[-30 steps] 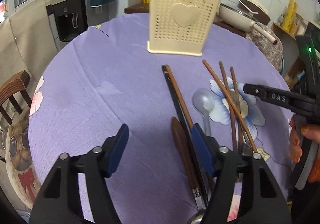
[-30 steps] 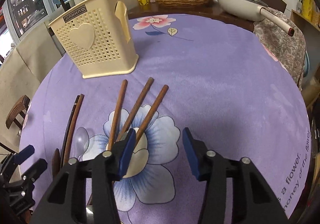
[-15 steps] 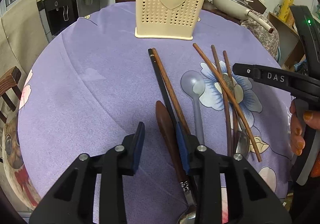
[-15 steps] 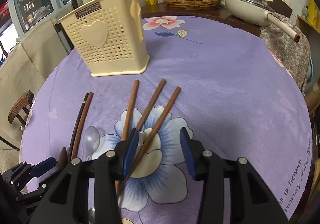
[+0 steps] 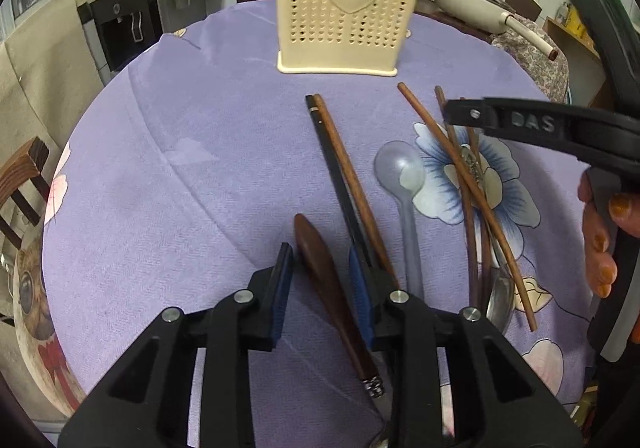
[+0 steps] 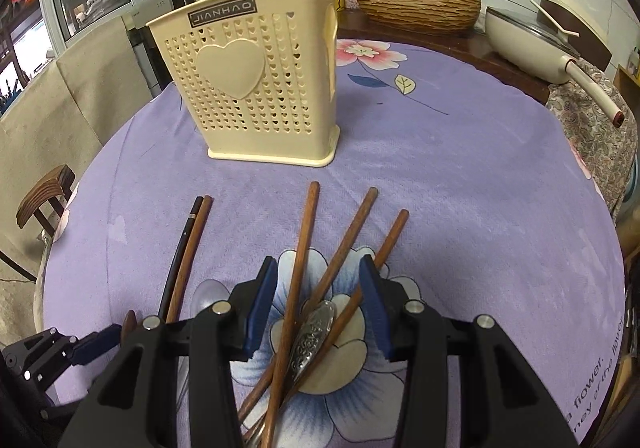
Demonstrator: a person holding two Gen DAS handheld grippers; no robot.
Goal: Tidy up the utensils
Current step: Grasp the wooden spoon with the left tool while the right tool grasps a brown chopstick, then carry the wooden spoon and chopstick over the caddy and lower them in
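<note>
Now the left tongs point(image 5: 320, 280) have just been closing around a brown handle point(image 5: 320, 268) on the worktop point(image 5: 200, 168) — not pinching it. Right tongs point(image 6: 316, 304) hang apart over chopsticks point(image 6: 300, 268) — none held.

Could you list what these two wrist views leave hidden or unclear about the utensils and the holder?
- Inside of the cream utensil holder: both views, hidden by its own walls.
- Working end of the wooden-handled utensil: left wrist view, cut off behind the left gripper.
- Lower ends of the brown chopsticks and the ornate metal handle: right wrist view, hidden under the right gripper.
</note>
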